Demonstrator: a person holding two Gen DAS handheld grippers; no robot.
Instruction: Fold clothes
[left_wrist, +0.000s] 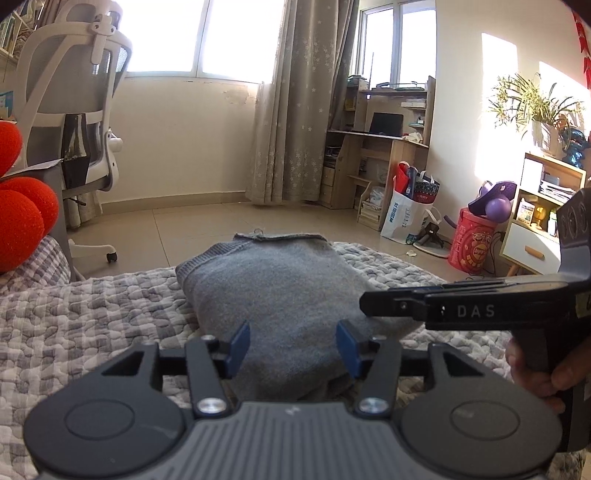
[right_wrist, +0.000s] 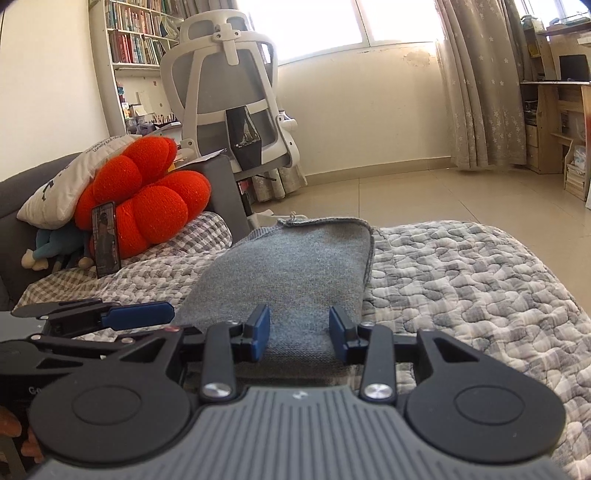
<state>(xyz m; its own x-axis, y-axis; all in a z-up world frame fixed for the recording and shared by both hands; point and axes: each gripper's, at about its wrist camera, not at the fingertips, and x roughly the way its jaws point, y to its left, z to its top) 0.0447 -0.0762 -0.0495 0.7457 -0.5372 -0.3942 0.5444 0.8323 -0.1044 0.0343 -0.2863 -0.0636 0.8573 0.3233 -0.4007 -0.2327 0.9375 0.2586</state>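
Note:
A grey knitted sweater (left_wrist: 280, 288) lies folded into a long block on the checked quilt (left_wrist: 92, 314); its collar end points away toward the floor. My left gripper (left_wrist: 293, 343) hovers over the sweater's near end, jaws apart, with flat fabric showing in the gap and no pinch. My right gripper (left_wrist: 388, 304) comes in from the right at the sweater's near right corner. In the right wrist view the sweater (right_wrist: 295, 266) runs straight ahead. There the right gripper (right_wrist: 300, 332) stands open over its near edge, and the left gripper (right_wrist: 147, 314) lies alongside at the left.
A red lobed cushion (right_wrist: 147, 199) with a phone (right_wrist: 108, 238) leaning on it sits at the bed's left. Beyond stand a white office chair (right_wrist: 229, 92) and a dark box (right_wrist: 225, 192). Tiled floor (left_wrist: 207, 229), desk (left_wrist: 380, 147) and bags (left_wrist: 406, 210) lie past the bed edge. A hand (left_wrist: 535, 369) holds the right gripper.

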